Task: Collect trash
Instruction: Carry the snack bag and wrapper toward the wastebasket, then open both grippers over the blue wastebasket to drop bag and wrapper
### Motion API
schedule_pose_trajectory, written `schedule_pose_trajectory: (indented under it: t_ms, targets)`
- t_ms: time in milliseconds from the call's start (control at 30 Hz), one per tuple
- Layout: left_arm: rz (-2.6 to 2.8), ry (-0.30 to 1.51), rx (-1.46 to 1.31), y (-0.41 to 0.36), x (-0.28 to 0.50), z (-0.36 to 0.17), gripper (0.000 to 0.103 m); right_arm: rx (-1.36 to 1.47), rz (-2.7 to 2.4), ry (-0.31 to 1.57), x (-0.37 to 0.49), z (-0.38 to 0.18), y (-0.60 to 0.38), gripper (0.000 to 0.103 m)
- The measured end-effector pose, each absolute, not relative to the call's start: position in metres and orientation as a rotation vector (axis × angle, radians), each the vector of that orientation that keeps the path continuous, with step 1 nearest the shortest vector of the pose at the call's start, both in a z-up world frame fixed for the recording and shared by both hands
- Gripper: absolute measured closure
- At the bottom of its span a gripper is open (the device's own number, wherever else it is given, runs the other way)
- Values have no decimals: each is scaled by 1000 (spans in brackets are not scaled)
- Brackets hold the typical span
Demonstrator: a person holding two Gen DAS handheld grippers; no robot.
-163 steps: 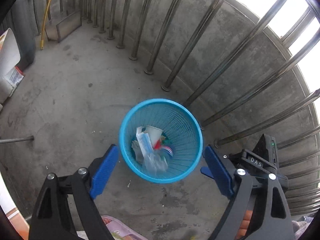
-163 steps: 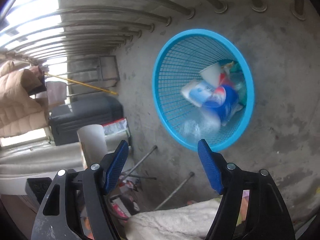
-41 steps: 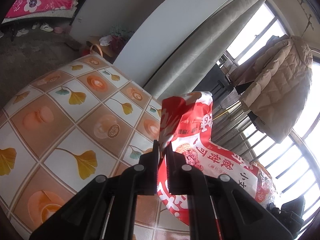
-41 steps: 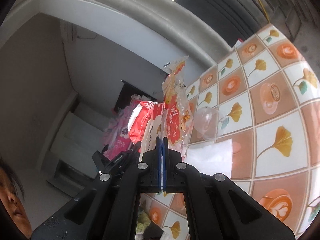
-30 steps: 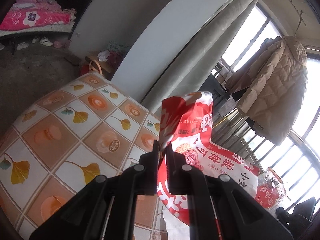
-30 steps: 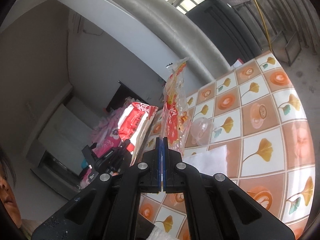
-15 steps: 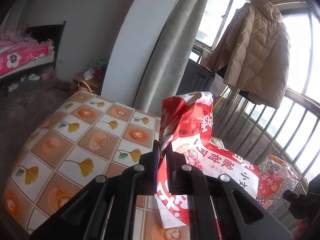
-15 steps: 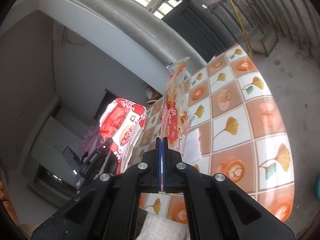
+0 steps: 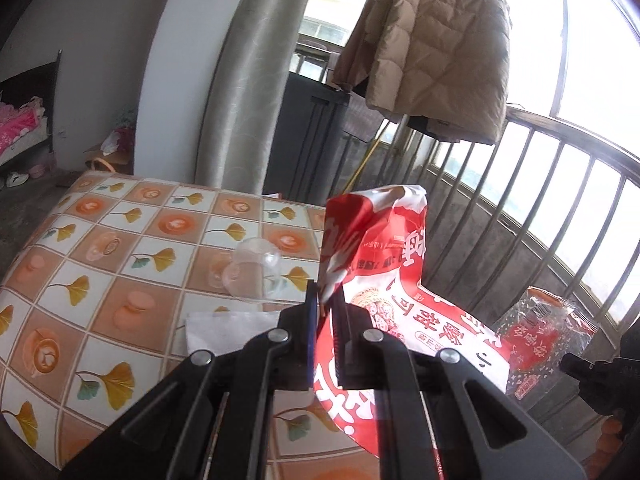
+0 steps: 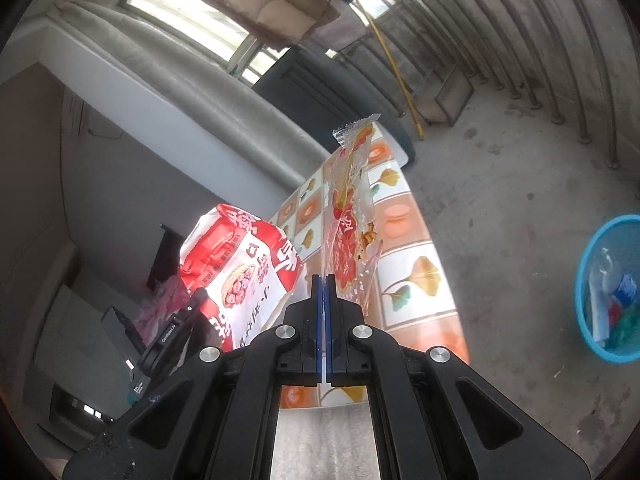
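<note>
Tabletop, ginkgo-leaf tile pattern: carries a clear plastic cup lying on its side and a white tissue just beside it. Left gripper: jaws nearly closed, pinching the red snack bag off the tabletop. Behind: grey curtain, dark cabinet, tan padded jacket hanging over the balcony railing. Right gripper: jaws fully closed on a clear printed wrapper, held upright. Far right: blue basket on the concrete floor, well apart, trash inside.
</note>
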State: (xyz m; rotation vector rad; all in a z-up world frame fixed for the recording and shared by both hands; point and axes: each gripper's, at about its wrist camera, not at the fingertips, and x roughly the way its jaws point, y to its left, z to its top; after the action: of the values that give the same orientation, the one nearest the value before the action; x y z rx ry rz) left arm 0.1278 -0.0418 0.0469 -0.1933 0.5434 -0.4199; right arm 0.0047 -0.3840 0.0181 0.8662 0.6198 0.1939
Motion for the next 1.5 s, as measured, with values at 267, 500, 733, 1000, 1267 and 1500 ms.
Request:
schedule_pose_trajectory:
  t_ms: [267, 500, 733, 1000, 1267, 1500]
  targets:
    - [-567, 533, -62, -126, 106, 53, 97, 875, 9, 566, -52, 15, -432, 103]
    - [-697, 574, 122, -213, 84, 36, 97, 895, -195, 568, -101, -11, -471, 103]
    - [-826, 614, 314, -312, 47, 2, 96, 997, -361, 616, -137, -60, -509, 103]
    - [-883, 740, 483, -421, 27, -68, 94, 1058, -525, 672, -165, -106, -545, 103]
    - [-877, 1058, 546, -496, 39, -156, 48, 1126, -583, 674, -178, -135, -572, 103]
    - [-852, 994, 511, -476, 44, -143, 30, 1164, -575, 697, -168, -150, -573, 103]
